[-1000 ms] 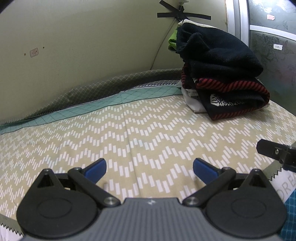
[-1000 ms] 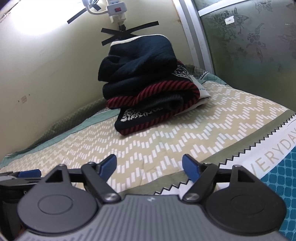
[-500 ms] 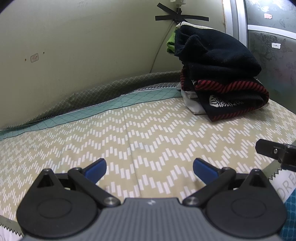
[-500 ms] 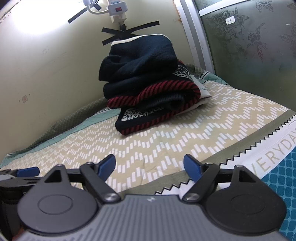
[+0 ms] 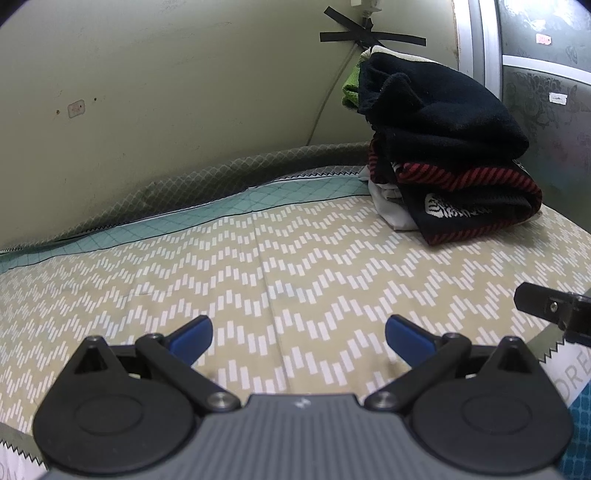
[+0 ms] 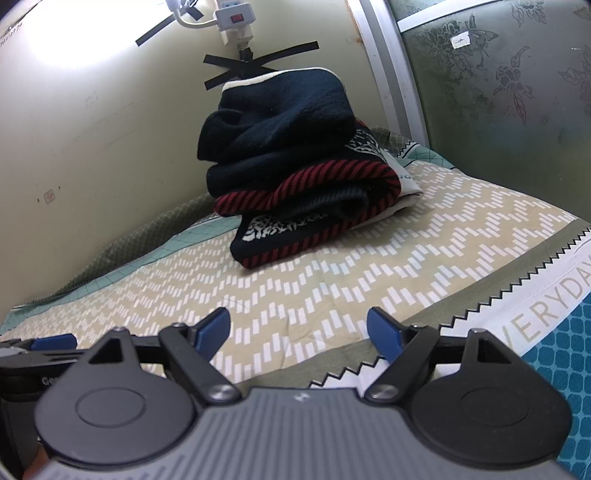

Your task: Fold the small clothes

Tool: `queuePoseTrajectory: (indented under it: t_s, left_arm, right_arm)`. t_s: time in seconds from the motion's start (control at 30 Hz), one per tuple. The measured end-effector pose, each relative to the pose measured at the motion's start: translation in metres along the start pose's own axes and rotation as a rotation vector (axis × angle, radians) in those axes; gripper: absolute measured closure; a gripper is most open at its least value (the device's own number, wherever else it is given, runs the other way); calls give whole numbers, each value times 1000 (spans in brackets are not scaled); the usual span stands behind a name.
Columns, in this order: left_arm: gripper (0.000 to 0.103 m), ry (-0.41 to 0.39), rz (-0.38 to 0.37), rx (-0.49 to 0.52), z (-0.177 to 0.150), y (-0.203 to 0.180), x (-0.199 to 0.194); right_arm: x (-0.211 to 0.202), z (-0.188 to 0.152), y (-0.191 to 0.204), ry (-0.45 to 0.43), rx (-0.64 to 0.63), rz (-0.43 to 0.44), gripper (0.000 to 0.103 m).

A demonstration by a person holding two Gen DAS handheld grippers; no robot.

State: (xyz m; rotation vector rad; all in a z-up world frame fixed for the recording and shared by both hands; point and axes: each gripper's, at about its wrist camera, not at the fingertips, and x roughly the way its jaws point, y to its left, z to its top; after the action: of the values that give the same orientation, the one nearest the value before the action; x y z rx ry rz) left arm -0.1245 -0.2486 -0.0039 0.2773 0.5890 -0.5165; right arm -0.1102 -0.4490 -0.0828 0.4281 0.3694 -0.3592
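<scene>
In the left wrist view, the left gripper (image 5: 297,334) is hovering wide open and empty over the chevron bedspread (image 5: 258,266); the stack of folded clothes (image 5: 439,155) is sitting at its far right corner. In the right wrist view, the right gripper (image 6: 298,330) is likewise gaping empty, the stack (image 6: 295,162) lying by the far edge.

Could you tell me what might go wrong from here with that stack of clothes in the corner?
The pile of folded clothes is tall and looks uneven, with the dark top garment bulging; adding another piece could topple it. It also sits right under a taped power strip and cable, which a lifted garment might snag.
</scene>
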Motion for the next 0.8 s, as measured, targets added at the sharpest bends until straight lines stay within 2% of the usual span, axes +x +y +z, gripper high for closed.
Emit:
queuePoseTrajectory:
  t_s: [0.37, 0.57, 0.8]
  left_arm:
    - [0, -34, 28, 34, 1, -7, -6]
    - [0, -47, 22, 22, 2, -6, -10]
    - [0, -41, 51, 6, 2, -3, -10]
  right_arm:
    - [-3, 0, -1, -19, 4, 9, 29]
    - [-6, -1, -1, -34, 8, 12, 29]
    - [-7, -1, 1, -44, 11, 12, 28]
